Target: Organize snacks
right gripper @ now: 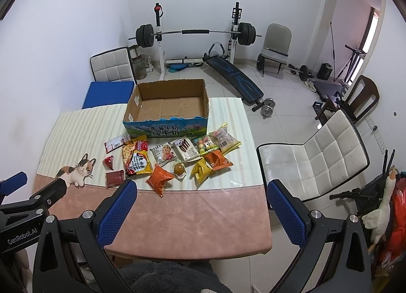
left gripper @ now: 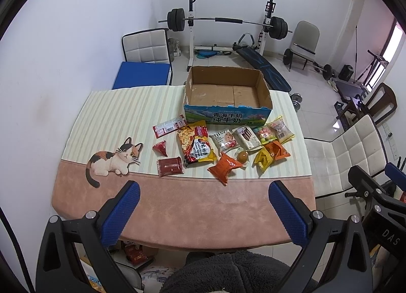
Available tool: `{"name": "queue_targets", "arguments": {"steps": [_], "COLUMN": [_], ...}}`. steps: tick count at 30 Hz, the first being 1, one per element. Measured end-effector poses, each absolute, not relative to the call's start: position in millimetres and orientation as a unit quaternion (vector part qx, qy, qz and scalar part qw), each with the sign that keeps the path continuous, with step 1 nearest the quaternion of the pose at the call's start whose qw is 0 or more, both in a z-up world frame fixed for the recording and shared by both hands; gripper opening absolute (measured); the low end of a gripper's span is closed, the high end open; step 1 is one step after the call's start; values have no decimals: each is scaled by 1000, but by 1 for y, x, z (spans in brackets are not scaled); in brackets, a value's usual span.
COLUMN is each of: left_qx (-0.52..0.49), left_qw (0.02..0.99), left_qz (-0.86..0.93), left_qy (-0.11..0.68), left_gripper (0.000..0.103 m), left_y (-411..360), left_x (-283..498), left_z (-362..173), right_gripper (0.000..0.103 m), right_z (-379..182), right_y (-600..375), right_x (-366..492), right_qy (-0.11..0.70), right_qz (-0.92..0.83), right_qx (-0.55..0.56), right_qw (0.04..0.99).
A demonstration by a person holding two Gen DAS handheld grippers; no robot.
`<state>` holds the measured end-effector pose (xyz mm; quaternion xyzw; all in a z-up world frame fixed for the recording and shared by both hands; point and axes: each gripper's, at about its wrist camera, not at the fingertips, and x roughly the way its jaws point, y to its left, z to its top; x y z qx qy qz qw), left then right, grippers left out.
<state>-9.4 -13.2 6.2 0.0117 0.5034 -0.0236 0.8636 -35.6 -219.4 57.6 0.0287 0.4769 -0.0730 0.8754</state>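
Observation:
An empty cardboard box [left gripper: 264,87] [right gripper: 132,105] with a blue printed front stands at the table's far side. Several snack packs lie in front of it: a large noodle bag [left gripper: 196,147] [right gripper: 135,157], an orange pack [left gripper: 224,166] [right gripper: 159,179], a yellow pack [left gripper: 262,157] [right gripper: 201,171], dark red packs [left gripper: 170,166] [right gripper: 114,178] and others. My left gripper [left gripper: 204,187] hovers open over the table's near edge, well short of the snacks. My right gripper [right gripper: 201,187] is open too, with nothing between its fingers.
The table [left gripper: 192,214] carries a striped and pink mat with a cat print [left gripper: 114,161]. White padded chairs stand at the right [right gripper: 317,156] and back left [left gripper: 147,47]. A barbell rack [right gripper: 195,34], a bench and dumbbells fill the floor behind.

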Motion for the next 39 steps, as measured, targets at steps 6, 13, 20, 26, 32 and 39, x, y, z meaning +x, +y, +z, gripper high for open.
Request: {"name": "queue_targets", "arguments": {"steps": [6, 13, 20, 26, 32, 39], "left_qx": [11, 11, 9, 7, 2, 16], "left_qw": [864, 865, 865, 866, 871, 848], "left_qz": [-24, -24, -24, -23, 9, 45], "left_qy": [502, 500, 500, 500, 491, 528], "left_gripper": [103, 103, 103, 103, 103, 103], "left_y": [-13, -14, -15, -16, -15, 2], "left_x": [-11, -14, -15, -15, 6, 76], "left_z": [9, 12, 12, 12, -4, -80], "right_gripper": [103, 103, 103, 103, 103, 103], "right_z": [61, 59, 57, 58, 39, -47], "right_y": [-218, -219, -219, -219, -230, -236], "right_x": [-34, -37, -38, -35, -14, 48], "right_qy": [476, 474, 473, 471, 478, 517], "right_qz": [-73, -71, -71, -68, -60, -47], "right_qx": [29, 29, 29, 33, 54, 71], "right_qw": [876, 877, 878, 879, 875, 852]}}
